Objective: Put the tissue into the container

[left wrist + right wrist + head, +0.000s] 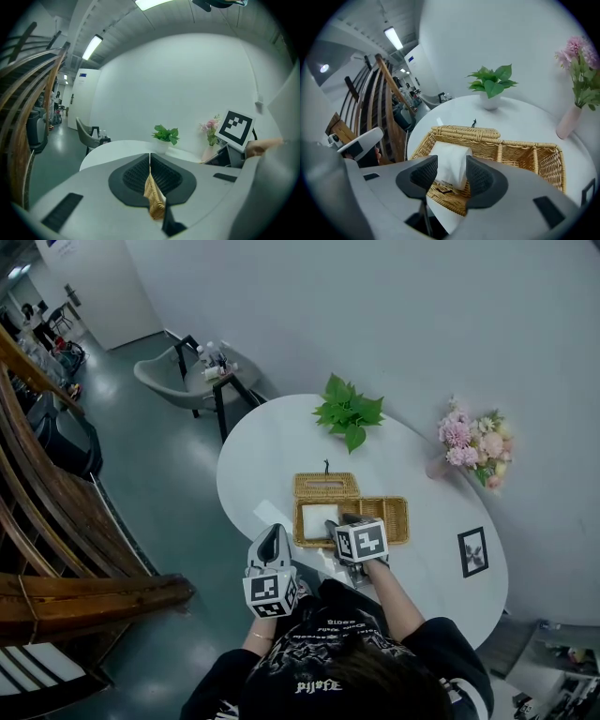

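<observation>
At far left of the head view I log a curved wooden railing (56,521), with a grey chair (173,376) beyond it on the floor.

- Left gripper (275,532): it hangs off the near edge of the white oval table (272,446), just left of the basket. In its own view the left gripper (150,157) has its tongs pressed together, and a small tan woven strip (153,197) is pinched in the seam. I cannot tell what the strip belongs to.
- Wicker basket (394,521): it sits near the table's front edge and is divided into compartments. A woven lid (325,486) lies along its far side.
- Tissue pack (316,519): white, and inside the basket's large left compartment. The right gripper view shows the pack (449,152) leaning there, its top above the rim.
- Right gripper (339,522): it is over the basket's near left part. In its own view the right gripper (451,165) has its tongs spread, with the pack showing in the gap between them. I cannot tell whether either pad touches it.
- Potted plant (349,413): green, at the table's far edge, well apart from the basket.
- Pink flowers (473,442): in a vase at the far right of the table.
- Framed picture (472,551): small, lying to the right of the basket.
</observation>
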`<state>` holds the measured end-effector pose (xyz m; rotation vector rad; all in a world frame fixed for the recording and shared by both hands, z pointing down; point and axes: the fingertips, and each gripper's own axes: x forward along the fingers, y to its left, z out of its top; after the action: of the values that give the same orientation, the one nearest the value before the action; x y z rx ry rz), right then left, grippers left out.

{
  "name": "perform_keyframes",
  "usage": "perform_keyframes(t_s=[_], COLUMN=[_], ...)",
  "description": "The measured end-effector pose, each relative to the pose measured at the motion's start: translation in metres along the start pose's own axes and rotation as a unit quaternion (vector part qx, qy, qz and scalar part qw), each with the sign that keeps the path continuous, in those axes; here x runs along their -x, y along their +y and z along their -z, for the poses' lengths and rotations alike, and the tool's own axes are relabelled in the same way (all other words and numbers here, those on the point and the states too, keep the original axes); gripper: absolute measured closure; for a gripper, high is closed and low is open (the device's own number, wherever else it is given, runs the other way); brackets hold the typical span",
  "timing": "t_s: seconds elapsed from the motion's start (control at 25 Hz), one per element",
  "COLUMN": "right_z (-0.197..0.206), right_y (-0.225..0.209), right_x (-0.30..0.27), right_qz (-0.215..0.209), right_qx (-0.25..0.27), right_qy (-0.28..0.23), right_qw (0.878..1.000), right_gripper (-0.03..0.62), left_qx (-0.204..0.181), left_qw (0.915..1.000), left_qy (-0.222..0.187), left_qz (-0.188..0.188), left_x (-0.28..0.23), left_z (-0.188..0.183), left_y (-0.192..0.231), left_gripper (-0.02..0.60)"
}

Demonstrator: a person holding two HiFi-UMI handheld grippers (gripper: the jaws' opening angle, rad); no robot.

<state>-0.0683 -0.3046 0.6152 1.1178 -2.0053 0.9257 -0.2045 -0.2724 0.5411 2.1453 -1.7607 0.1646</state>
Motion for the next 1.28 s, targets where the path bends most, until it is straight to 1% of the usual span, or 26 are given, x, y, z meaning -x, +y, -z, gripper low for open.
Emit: perform_keyframes(t_s=[0.2,0.36,0.48,0.64,0.68,0.8,0.92,0.96,1.04,1.16,1.28], right_z=[-0.002,-0.008,-0.007,-0.005,-0.003,0.003,0.004,0.004,0.003,0.005,0.009], right_y=[0.001,0.002,-0.002,-0.003,-0.003,-0.005,-0.002,-0.001,0.001,0.006,0.006], right_x=[0.014,0.03,0.045,0.061,0.064,0.069,0.076,0.079,0.082,0.084,0.084], right_qz=[-0.016,-0.025,-0.017,-0.002,0.002,0.014,0.032,0.039,0.042,0.027,0.027], right_qx=[-0.002,-0.003,0.005,0.015,0.015,0.022,0.068,0.079,0.082,0.068,0.057], right_qy=[-0.033,-0.082,-0.12,-0.162,-0.17,-0.186,-0.203,-0.21,-0.22,-0.23,-0.239], right_qw=[0.999,0.996,0.993,0.987,0.985,0.982,0.976,0.974,0.971,0.97,0.969], right_gripper=[0.367,0.362,0.362,0.365,0.376,0.444,0.504,0.537,0.567,0.569,0.571], left_qx=[-0.008,-0.011,-0.013,-0.022,-0.023,-0.026,-0.032,-0.033,-0.034,-0.032,-0.032], left_qw=[0.9999,0.9997,0.9992,0.9986,0.9985,0.998,0.9972,0.997,0.9968,0.9966,0.9965], left_qy=[-0.002,0.001,0.01,0.01,0.009,0.008,0.008,0.009,0.01,0.009,0.005], left_qz=[0.013,0.022,0.037,0.048,0.05,0.057,0.067,0.069,0.072,0.075,0.076], left_x=[0.0,0.001,0.005,0.008,0.009,0.011,0.011,0.012,0.012,0.013,0.013], left_z=[0.0,0.002,0.003,0.004,0.005,0.007,0.01,0.011,0.013,0.014,0.012], left_y=[-0.013,-0.022,-0.032,-0.038,-0.039,-0.045,-0.053,-0.055,-0.057,-0.06,-0.063], left_gripper=[0.555,0.555,0.555,0.555,0.555,0.555,0.555,0.555,0.555,0.555,0.555])
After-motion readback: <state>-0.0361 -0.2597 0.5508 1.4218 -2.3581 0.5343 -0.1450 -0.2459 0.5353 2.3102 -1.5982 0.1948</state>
